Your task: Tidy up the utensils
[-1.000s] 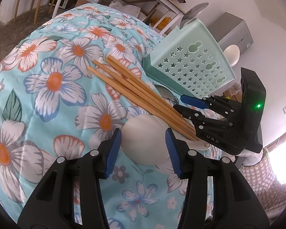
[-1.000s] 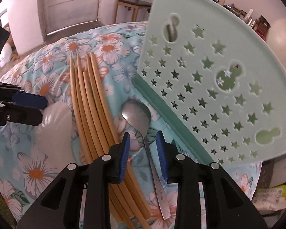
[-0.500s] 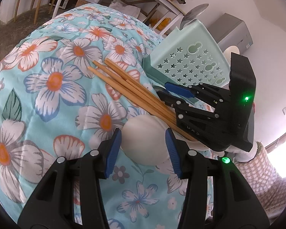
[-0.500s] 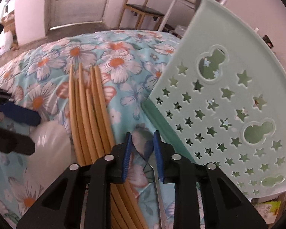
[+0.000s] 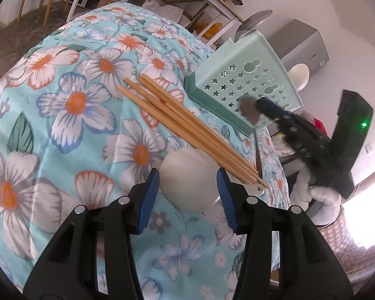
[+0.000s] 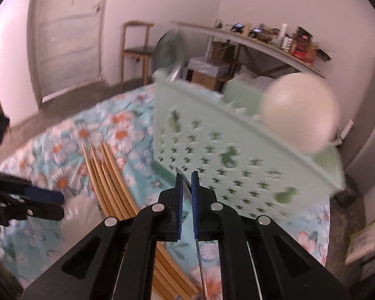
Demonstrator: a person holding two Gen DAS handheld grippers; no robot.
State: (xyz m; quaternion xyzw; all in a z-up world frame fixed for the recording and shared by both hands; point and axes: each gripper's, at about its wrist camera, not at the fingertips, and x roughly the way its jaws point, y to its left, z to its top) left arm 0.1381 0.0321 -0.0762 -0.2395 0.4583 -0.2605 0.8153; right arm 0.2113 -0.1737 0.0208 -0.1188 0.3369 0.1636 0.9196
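My left gripper (image 5: pixel 187 182) sits low on the floral cloth, its blue pads against both sides of a white ceramic spoon (image 5: pixel 187 172). Several wooden chopsticks (image 5: pixel 187 130) lie side by side, their tips resting over that spoon's handle. My right gripper (image 5: pixel 260 105) is shut on a metal spoon (image 5: pixel 248 108) and holds it off the cloth in front of the mint green basket (image 5: pixel 250 75). In the right wrist view the metal spoon (image 6: pixel 186 182) stands edge-on between the pads of the right gripper (image 6: pixel 186 175), its handle hanging down.
The basket (image 6: pixel 237 162) with star holes has a white spoon (image 6: pixel 300 110) and another metal spoon (image 5: pixel 252 22) sticking out of it. The cloth-covered table drops off on all sides. A chair (image 6: pixel 135 50) and a cluttered shelf stand behind.
The right gripper closed on the metal spoon that lay beside the chopsticks and lifted it up toward the basket. The left gripper stayed put around the white spoon.
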